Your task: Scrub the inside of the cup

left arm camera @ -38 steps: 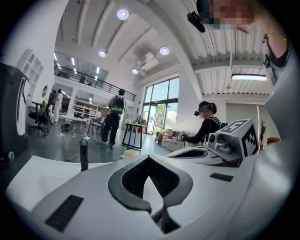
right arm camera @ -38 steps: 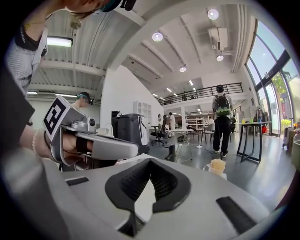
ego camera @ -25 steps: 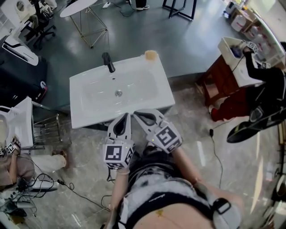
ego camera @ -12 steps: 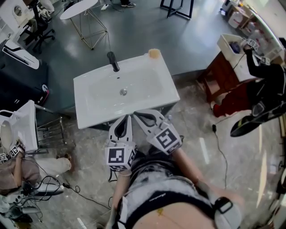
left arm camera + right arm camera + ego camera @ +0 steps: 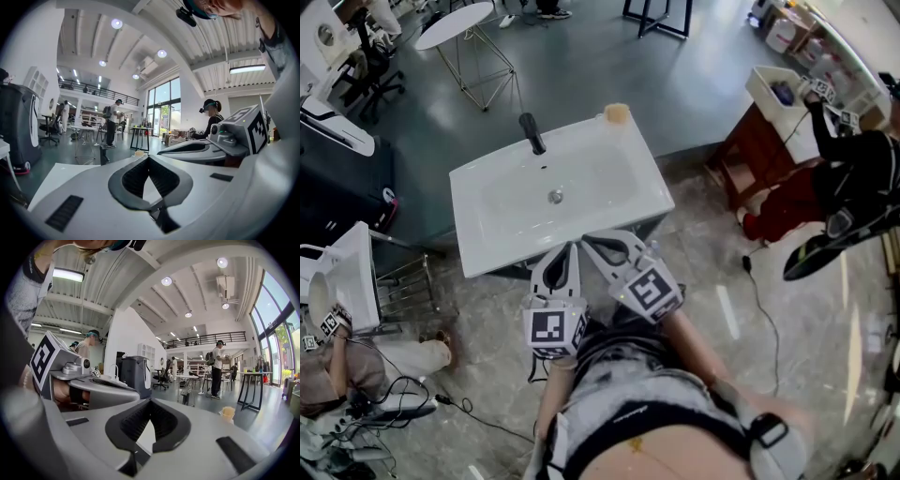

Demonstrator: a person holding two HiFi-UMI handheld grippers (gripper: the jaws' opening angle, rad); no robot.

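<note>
A white sink (image 5: pixel 609 192) stands in front of me, with a black faucet (image 5: pixel 530 132) at its back. A small tan cup (image 5: pixel 617 113) sits on its far right corner; it also shows as the cup (image 5: pixel 228 413) in the right gripper view and the cup (image 5: pixel 138 153) in the left gripper view. My left gripper (image 5: pixel 568 247) and right gripper (image 5: pixel 589 240) hover side by side at the sink's front edge. Both point toward the basin. Each is shut with nothing between its jaws. The cup is far from both.
A red stand with a white basin (image 5: pixel 773 131) is at the right, with a person beside it. A cable (image 5: pixel 759 309) trails on the floor. Another white basin (image 5: pixel 347 272) and a seated person (image 5: pixel 337 366) are at the left. A round table (image 5: pixel 455 23) stands beyond the sink.
Both grippers have edged slightly closer to the sink's front edge, and the view has shifted a little. The jaws stay shut.
</note>
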